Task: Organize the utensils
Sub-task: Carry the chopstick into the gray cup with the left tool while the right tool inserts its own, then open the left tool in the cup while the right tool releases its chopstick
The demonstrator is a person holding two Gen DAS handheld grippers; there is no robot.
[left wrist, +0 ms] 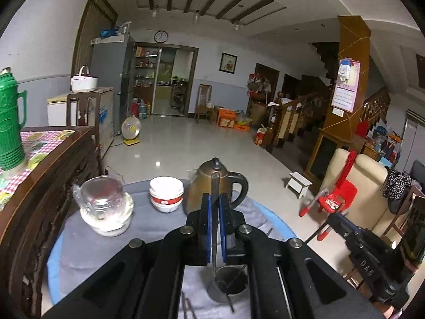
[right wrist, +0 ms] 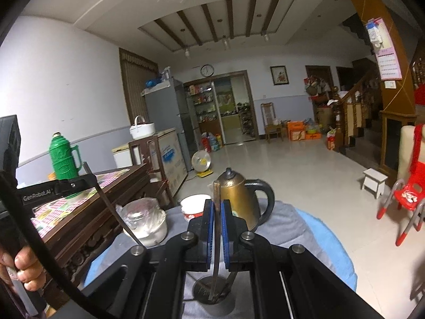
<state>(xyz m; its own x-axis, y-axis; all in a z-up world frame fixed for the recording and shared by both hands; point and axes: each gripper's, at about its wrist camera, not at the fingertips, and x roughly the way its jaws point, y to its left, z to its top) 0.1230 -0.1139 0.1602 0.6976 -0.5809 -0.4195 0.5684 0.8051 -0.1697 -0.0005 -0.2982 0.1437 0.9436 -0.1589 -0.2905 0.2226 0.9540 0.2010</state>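
My left gripper (left wrist: 215,196) is shut on a thin metal utensil (left wrist: 214,183). The utensil stands nearly upright, its handle tip above the blue pads (left wrist: 208,212) and its lower end by a metal cup (left wrist: 232,284). The cup stands on the cloth below and holds other utensils. My right gripper (right wrist: 217,203) is shut on another metal utensil (right wrist: 216,191), also upright, whose lower end reaches into the same cup (right wrist: 203,288). In the right wrist view the left gripper (right wrist: 73,183) shows at the left with its slanted utensil (right wrist: 114,207).
A round table (left wrist: 159,228) with a grey cloth carries a brass kettle (left wrist: 199,188), a white bowl with a red band (left wrist: 166,194) and a wrapped glass jar (left wrist: 106,204). Left stands a wooden table (left wrist: 66,154) with a green thermos (left wrist: 10,122). A red chair (left wrist: 337,196) stands right.
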